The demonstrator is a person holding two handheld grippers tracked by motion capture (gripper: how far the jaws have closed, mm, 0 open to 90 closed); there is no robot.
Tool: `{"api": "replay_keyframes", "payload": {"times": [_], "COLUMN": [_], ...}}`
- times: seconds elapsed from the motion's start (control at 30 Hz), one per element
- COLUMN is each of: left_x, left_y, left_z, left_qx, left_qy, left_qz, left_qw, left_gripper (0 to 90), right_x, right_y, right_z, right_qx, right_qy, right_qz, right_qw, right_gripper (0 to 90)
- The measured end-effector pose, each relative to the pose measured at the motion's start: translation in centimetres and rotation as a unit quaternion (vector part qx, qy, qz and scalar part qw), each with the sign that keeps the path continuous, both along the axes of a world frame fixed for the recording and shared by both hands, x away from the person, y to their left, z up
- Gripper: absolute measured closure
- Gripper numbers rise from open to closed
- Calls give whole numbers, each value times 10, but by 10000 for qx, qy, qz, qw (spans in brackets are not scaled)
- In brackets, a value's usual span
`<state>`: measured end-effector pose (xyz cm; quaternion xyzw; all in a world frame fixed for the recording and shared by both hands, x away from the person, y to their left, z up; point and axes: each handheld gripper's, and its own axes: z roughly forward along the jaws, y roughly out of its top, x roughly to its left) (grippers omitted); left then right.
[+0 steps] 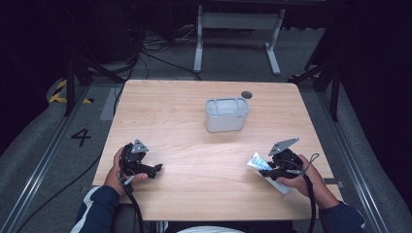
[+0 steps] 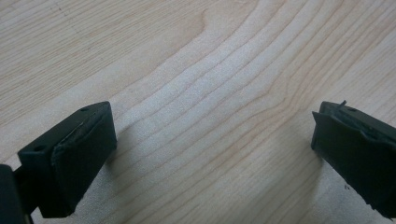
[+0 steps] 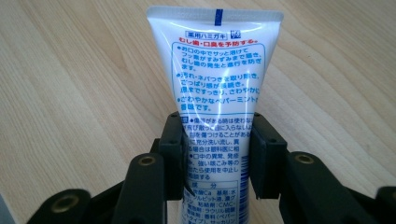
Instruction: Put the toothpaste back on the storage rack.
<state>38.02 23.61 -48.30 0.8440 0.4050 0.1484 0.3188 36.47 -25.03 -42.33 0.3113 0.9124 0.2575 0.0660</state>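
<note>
A white toothpaste tube [image 3: 215, 65] with blue and red print lies flat on the wooden table [image 1: 194, 150], its crimped end pointing away from my right gripper [image 3: 215, 156]. Both pads of that gripper press on the tube's sides about halfway along it, so it is shut on the tube. In the high view the tube [image 1: 256, 161] and right gripper [image 1: 266, 171] sit near the table's front right. My left gripper [image 1: 156, 169] rests at the front left; its jaws [image 2: 210, 149] stand wide open over bare wood with nothing between them.
A grey rounded container [image 1: 226, 115] stands upright at the middle of the table, towards the back. A small dark disc [image 1: 247, 94] lies behind it near the far edge. A metal frame [image 1: 238, 29] stands on the floor beyond the table.
</note>
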Motion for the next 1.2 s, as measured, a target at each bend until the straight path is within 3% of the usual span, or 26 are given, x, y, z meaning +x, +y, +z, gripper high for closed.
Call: {"api": "replay_keyframes", "payload": {"times": [0.53, 1.2], "left_x": [0, 1], "left_y": [0, 0], "left_z": [0, 0], "left_qx": [0, 32], "left_qy": [0, -37], "left_qz": [1, -51], "left_qw": [10000, 10000], "left_gripper": [5, 4], "right_x": [-4, -9], "right_y": [-19, -19], "right_z": [10, 22], "right_qx": [281, 581], "right_qy": [-254, -549], "right_qz": [-83, 28], "right_qw": [9992, 9968], "right_gripper": [654, 659]}}
